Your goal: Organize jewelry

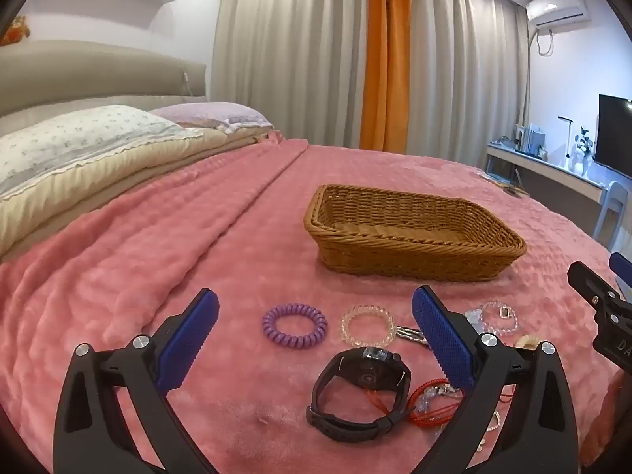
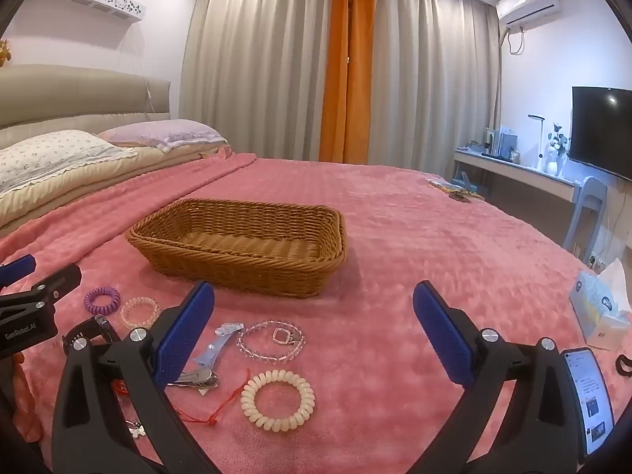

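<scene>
An empty brown wicker basket (image 1: 412,237) (image 2: 241,241) sits on the pink blanket. In front of it lie a purple coil hair tie (image 1: 295,326) (image 2: 102,299), a clear bead bracelet (image 1: 368,326) (image 2: 140,312), a black watch (image 1: 361,391), red cord bracelets (image 1: 434,399), a clear bracelet with a charm (image 2: 272,341), a cream coil hair tie (image 2: 278,399), a blue hair clip (image 2: 218,343) and a metal clip (image 2: 195,378). My left gripper (image 1: 316,339) is open above the watch. My right gripper (image 2: 314,335) is open above the cream hair tie.
Pillows (image 1: 79,138) and a folded duvet lie at the left. A phone (image 2: 588,399) and a tissue pack (image 2: 602,312) lie at the right on the bed. A desk (image 2: 513,173) and TV (image 2: 600,130) stand beyond the bed's right edge.
</scene>
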Motion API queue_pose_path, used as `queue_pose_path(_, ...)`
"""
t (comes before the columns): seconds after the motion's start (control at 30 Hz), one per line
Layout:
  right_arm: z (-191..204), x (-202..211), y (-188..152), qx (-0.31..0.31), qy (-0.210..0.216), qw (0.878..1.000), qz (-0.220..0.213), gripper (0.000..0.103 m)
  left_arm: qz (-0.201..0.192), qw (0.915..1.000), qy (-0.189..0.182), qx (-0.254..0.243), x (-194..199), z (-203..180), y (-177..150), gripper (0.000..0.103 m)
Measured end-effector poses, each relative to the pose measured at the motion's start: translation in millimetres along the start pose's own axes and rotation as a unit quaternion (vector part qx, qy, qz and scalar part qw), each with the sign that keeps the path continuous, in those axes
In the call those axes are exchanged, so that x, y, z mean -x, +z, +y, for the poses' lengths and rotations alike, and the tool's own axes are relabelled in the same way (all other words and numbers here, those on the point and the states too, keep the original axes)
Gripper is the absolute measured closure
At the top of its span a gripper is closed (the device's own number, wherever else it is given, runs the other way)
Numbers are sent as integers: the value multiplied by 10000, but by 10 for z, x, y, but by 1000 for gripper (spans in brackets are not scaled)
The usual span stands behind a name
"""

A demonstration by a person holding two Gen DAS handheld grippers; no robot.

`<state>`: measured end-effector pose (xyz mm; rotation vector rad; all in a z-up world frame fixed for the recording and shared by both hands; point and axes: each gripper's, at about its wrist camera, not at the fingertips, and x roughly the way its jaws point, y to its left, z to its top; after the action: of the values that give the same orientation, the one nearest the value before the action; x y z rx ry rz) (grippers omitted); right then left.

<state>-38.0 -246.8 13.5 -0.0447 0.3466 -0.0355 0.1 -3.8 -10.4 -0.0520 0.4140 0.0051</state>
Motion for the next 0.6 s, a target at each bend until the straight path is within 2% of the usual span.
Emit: queue_pose_path(0.6, 3, -18, -9, 55, 4, 10000, 24, 7, 9, 10000, 10, -18, 6, -15, -1, 7)
